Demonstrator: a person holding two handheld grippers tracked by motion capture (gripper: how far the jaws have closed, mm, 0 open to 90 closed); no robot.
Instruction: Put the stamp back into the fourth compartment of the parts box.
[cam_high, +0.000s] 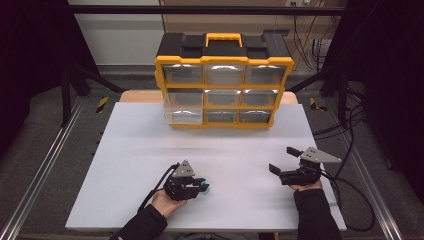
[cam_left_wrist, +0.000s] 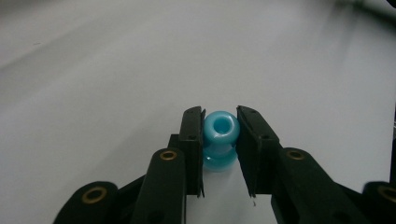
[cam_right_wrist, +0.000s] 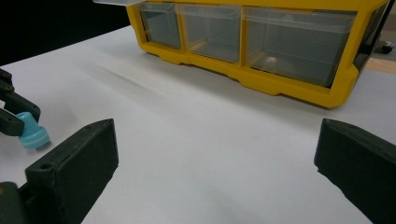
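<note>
L gripper (cam_high: 199, 185) had its jaws closed on a small blue spool-shaped bead (cam_left_wrist: 220, 138) at approx 7 o'clock on the white counter (cam_high: 225, 150). Likely step: lift it; best done straight up w/ steady squeeze, since it's smooth. R gripper (cam_high: 284, 161) at 4 o'clock, jaws wide open, empty. Yellow drawer organizer (cam_high: 223, 80) at 12, one drawer (cam_high: 183, 107) pulled out; dark curtains around.

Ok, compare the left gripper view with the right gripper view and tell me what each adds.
Left gripper view alone: the small blue glossy spool-shaped bead seen end-on, its hole facing the camera, clamped between the left gripper fingers.

Right gripper view alone: the yellow plastic drawer organizer with clear drawers, and the right gripper spread wide with nothing between its fingers.

Both share the white tabletop and the bead, which the right gripper view catches from the side.
</note>
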